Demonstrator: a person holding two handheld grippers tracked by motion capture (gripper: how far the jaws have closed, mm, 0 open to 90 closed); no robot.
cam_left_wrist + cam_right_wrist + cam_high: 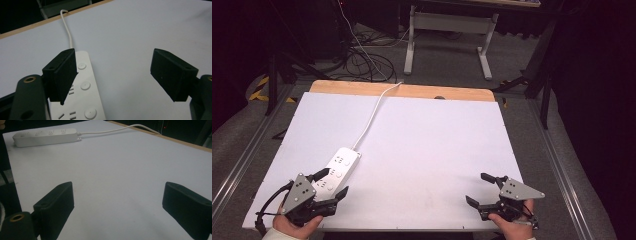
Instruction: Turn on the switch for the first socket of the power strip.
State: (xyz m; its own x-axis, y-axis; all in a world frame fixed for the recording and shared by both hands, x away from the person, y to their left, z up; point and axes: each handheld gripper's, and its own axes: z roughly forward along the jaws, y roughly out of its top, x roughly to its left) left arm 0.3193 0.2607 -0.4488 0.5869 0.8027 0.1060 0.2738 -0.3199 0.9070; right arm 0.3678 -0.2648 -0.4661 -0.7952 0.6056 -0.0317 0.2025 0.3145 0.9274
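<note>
Two grippers: both low at the near edge of the desk (412, 140), one at each corner.
Left gripper (334, 184): jaws spread wide, gripping nothing; one jaw over the near end of the power strip, the other over bare white surface to its right.
Right gripper (480, 188): jaws spread wide, gripping nothing; over bare surface, well apart from the power strip.
Power strip (337, 169): white, flat on the near-left part of the desk, sockets up, long axis running away and to the right.
Cord (374, 112): white, from the strip's far end across the desk and over its wooden far edge.
Hands: left hand (298, 227) and right hand (512, 227) at the bottom edge, each around its gripper's body.
</note>
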